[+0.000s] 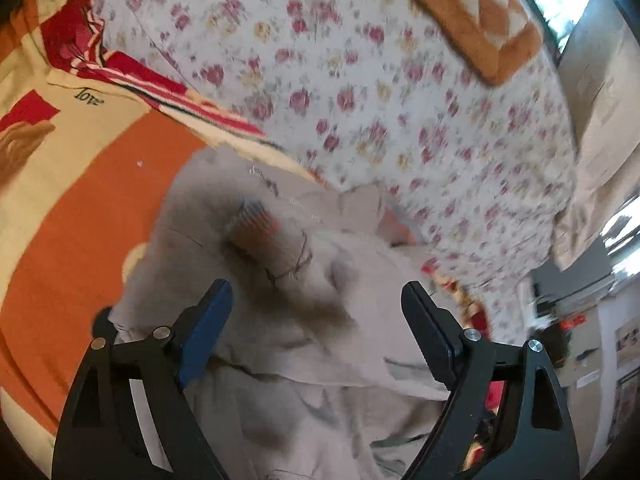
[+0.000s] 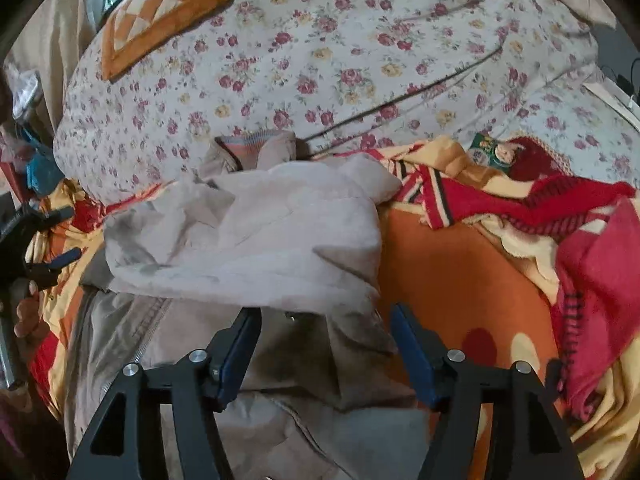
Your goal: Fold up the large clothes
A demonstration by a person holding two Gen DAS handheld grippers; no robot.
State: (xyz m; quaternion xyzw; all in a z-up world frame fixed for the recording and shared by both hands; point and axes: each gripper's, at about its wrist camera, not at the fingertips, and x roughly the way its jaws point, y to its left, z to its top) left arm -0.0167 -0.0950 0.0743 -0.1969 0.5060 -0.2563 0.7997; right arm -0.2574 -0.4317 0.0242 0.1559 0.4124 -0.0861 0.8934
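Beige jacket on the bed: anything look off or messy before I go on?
Yes. The beige jacket lies bunched, its upper half flopped unevenly over the lower, with dark smudges on the cloth. The striped cuff pokes out at the top. Neither gripper holds it.

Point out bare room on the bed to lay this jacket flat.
Free: the orange blanket patch between the beige jacket and the crumpled red blanket. Crowded: the floral quilt heaped behind, the checked cushion on it.

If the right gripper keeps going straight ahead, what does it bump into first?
Probably the beige jacket. The open right gripper points right at its folded-over part, though how far off it lies is hard to tell.
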